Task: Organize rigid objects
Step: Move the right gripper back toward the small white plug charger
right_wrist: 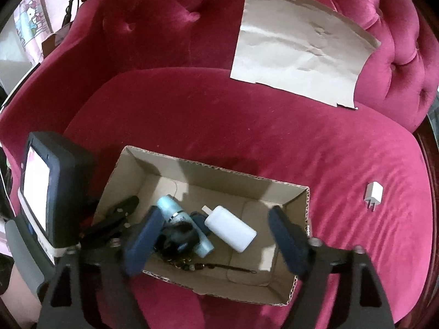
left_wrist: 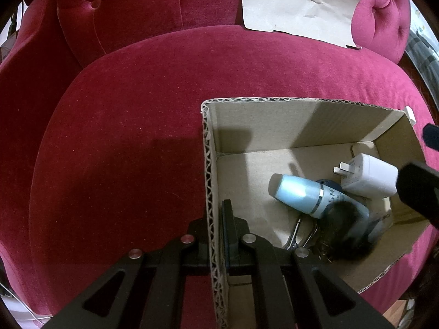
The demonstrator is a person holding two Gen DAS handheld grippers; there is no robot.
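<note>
An open cardboard box [left_wrist: 274, 120] [right_wrist: 192, 170] sits on a red velvet sofa seat. Inside lie a light blue bottle [left_wrist: 299, 192] [right_wrist: 171, 208], a white charger [left_wrist: 370, 176] [right_wrist: 230, 229], a dark furry keychain [left_wrist: 348, 227] [right_wrist: 178, 233] and a beaded chain [right_wrist: 208, 267]. My left gripper [left_wrist: 216, 233] is shut on the box's left wall, one finger inside, one outside. My right gripper [right_wrist: 216, 244] is open and empty above the box. A second white charger [right_wrist: 373, 196] lies on the seat to the right of the box.
A creased sheet of brown paper [left_wrist: 299, 2] [right_wrist: 299, 49] leans against the tufted sofa back [right_wrist: 164, 22]. The left gripper's body with its white screen [right_wrist: 41, 192] stands at the box's left end. The seat cushion [left_wrist: 123, 137] spreads left of the box.
</note>
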